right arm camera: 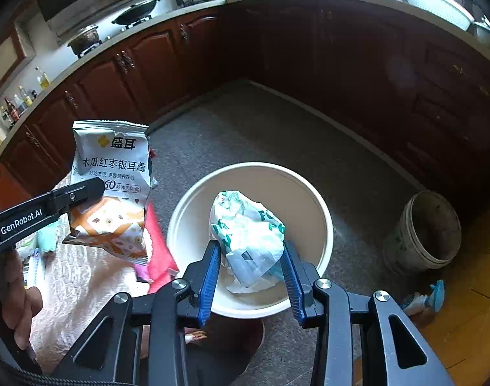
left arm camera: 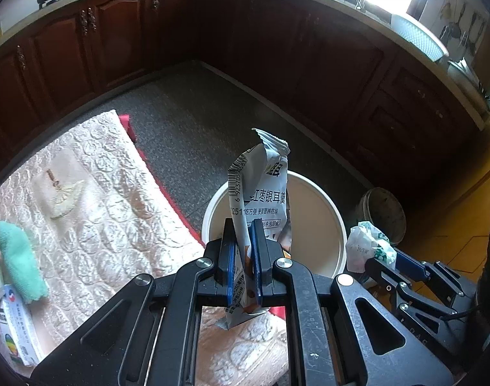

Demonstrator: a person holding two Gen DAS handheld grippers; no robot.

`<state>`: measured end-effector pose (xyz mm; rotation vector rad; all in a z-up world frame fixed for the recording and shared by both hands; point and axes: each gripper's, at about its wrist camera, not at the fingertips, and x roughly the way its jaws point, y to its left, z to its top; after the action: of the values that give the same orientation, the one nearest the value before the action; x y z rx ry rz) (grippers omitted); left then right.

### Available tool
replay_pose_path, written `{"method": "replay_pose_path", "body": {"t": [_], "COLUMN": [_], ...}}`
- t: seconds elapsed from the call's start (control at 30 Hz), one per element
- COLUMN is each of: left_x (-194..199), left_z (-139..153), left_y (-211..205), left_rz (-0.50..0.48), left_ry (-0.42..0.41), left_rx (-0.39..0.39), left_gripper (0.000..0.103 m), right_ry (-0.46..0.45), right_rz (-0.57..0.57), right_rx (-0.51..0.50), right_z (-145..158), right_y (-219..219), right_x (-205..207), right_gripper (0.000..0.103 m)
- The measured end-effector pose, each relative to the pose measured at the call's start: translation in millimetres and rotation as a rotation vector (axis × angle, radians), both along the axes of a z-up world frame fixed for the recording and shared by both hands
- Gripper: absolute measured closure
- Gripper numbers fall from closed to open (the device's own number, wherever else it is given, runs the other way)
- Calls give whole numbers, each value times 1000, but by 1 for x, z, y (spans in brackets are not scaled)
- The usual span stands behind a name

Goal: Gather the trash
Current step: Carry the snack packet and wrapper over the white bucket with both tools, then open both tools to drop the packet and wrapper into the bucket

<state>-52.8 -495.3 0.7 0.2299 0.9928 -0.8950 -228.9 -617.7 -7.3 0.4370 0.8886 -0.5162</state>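
Above the round white plastic bin, my left gripper jaws pinch a white printed snack packet; my right gripper jaws clamp a crumpled white-green plastic bag.

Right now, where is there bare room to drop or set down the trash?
The white bin is bare inside. The speckled floor between the bin and the cabinets is free. The quilted cloth has room mid-surface; its near-left end is crowded by a teal cloth and boxes.

The spray bottle on the floor is half hidden behind the right gripper.
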Motion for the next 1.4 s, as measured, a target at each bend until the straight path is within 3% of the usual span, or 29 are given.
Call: {"method": "replay_pose_path", "body": {"t": [0.4,1.23,1.4], "left_x": [10,18,18], "left_z": [-23,-45,-46], "left_y": [-17,-30,-29], "left_rz": [-9,-22,-22], "left_ry": [42,92,74], "left_rx": [11,-3,0], "left_gripper": [96,96,86], "right_ry": [36,73,80], "right_rz": [-21,-32,-34], "right_rx": [28,68,68], "right_z": [-26,-52,-56], "right_y": [-9,-21,-22], "right_x": [5,20,20], "right_gripper": [66,64,57]}}
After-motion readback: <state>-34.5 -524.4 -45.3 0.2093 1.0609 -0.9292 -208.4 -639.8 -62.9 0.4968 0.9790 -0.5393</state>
